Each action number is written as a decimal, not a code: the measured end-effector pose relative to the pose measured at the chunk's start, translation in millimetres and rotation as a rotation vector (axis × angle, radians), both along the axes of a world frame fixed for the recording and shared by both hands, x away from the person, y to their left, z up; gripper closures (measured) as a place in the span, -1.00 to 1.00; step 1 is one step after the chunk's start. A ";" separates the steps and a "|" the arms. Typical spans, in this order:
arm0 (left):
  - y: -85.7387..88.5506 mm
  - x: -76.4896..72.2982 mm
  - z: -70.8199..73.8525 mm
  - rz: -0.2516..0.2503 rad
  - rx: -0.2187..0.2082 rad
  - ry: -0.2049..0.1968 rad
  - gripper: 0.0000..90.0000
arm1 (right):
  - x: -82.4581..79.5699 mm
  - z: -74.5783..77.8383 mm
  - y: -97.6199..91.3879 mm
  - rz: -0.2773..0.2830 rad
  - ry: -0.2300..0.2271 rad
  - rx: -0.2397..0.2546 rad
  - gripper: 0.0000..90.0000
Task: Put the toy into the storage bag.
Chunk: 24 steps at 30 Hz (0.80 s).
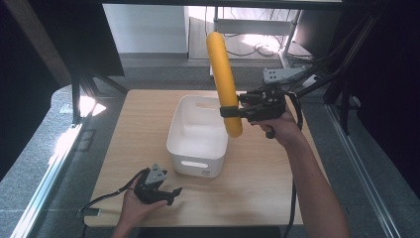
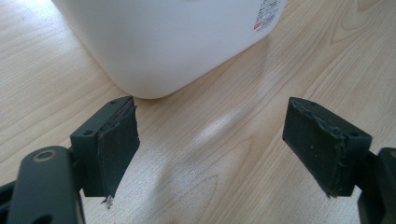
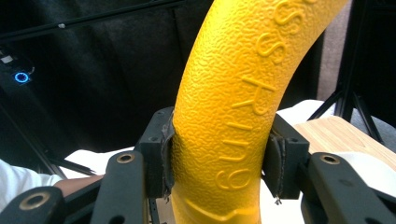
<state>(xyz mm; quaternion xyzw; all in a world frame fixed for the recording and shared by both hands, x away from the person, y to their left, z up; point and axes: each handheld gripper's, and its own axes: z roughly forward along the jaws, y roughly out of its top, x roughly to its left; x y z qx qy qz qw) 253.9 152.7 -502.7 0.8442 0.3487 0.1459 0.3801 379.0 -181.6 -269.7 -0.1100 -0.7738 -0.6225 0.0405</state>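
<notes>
On the yellow ring [image 3: 224, 112] clamped by the right claw [image 3: 219, 158], raised letters read "ring".

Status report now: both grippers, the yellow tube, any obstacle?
Right gripper shut on yellow tube, above bin rim. Left gripper open, near table. No obstacle.

Pebbled matt yellow foam tube [image 3: 233, 116], smooth white plastic bin [image 1: 198, 130], pale wood-grain table [image 1: 143, 119]
</notes>
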 end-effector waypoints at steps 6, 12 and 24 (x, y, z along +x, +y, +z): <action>0.0 -0.2 -0.1 -0.001 0.002 0.000 -0.59 | 0.1 -1.2 7.9 0.022 0.002 -0.005 0.13; 0.2 -0.3 0.0 -0.002 0.004 0.000 -0.59 | 1.5 -4.7 12.6 0.032 0.014 -0.005 0.13; 0.7 -0.3 0.0 -0.009 0.018 0.002 -0.59 | 3.8 -12.9 25.1 0.058 0.030 -0.022 0.13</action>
